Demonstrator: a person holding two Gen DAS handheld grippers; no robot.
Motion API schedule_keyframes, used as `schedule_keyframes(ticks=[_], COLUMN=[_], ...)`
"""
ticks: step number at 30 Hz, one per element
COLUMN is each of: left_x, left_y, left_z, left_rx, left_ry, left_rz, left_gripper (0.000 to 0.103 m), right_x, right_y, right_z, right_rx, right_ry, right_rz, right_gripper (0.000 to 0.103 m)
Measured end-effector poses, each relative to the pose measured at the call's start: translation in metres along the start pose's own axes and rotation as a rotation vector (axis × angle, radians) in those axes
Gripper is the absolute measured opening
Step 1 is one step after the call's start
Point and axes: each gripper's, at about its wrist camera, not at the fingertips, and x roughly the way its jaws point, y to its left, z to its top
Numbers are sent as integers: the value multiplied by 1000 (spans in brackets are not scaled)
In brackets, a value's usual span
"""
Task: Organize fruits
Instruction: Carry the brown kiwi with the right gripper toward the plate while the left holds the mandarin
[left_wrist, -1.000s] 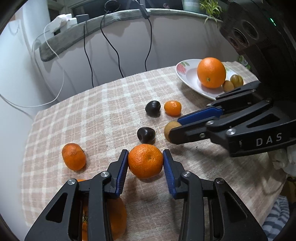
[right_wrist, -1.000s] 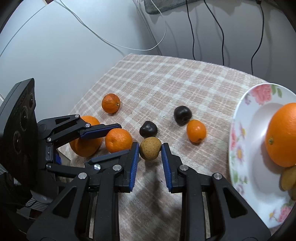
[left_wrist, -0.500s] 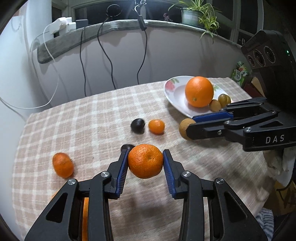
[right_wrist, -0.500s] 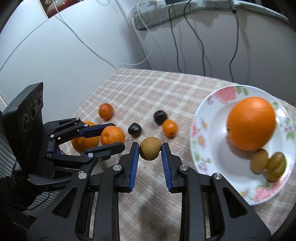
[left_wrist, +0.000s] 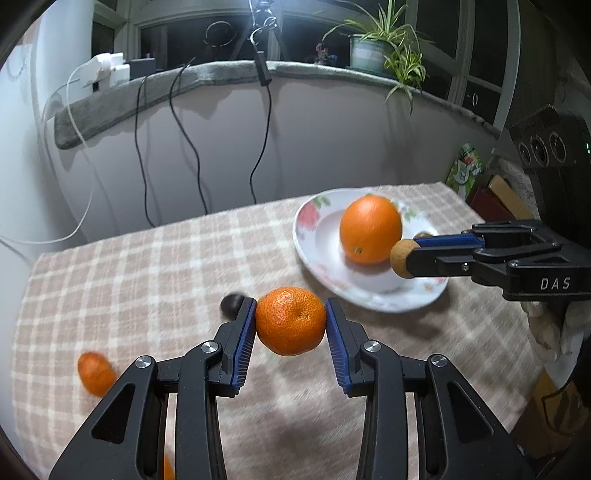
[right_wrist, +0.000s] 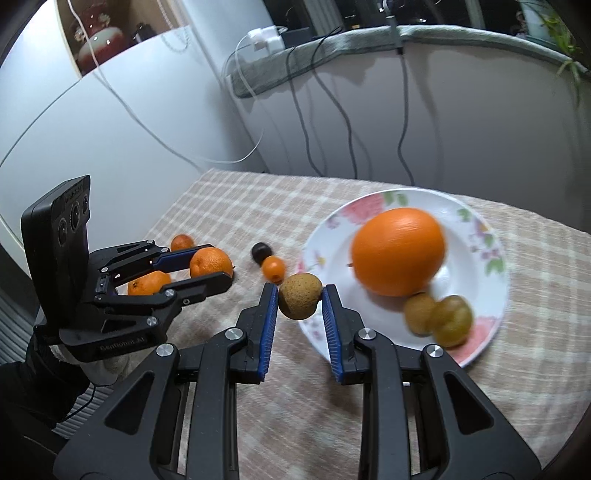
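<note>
My left gripper (left_wrist: 291, 320) is shut on a mandarin (left_wrist: 291, 320) and holds it above the checked tablecloth (left_wrist: 129, 280). My right gripper (right_wrist: 300, 301) is shut on a small brown fruit (right_wrist: 300, 301) at the near rim of the flowered plate (right_wrist: 491, 291); the same fruit shows in the left wrist view (left_wrist: 400, 257). The plate holds a large orange (right_wrist: 398, 251) and two small brown-green fruits (right_wrist: 437, 314). On the cloth lie a small orange fruit (right_wrist: 273, 268), a dark plum (right_wrist: 259, 250), a mandarin (left_wrist: 96, 373) and a larger orange (right_wrist: 147, 283).
The table stands against a curved wall with hanging cables (left_wrist: 184, 140). A ledge above carries a power strip (left_wrist: 109, 70) and a potted plant (left_wrist: 373, 51). Boxes and a green carton (left_wrist: 465, 166) stand past the table's right edge.
Both grippers have lifted off the cloth with their fruits and moved toward the plate. The brown fruit is now at the plate's rim, by the large orange.
</note>
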Motion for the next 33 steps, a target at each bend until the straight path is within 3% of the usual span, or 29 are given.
schedule_keyframes(ticks=[17, 33], left_x=[37, 62], left_y=[-17, -17], left_z=[30, 39], left_rx=[-10, -18], left_ry=[-12, 17], left_rz=[-34, -31], left_gripper=[36, 36], right_x=[-28, 6], right_y=[-55, -97], right_z=[17, 27], right_rx=[59, 98], right_ry=[-69, -30], right_rz=[-108, -153], right_gripper=[26, 26])
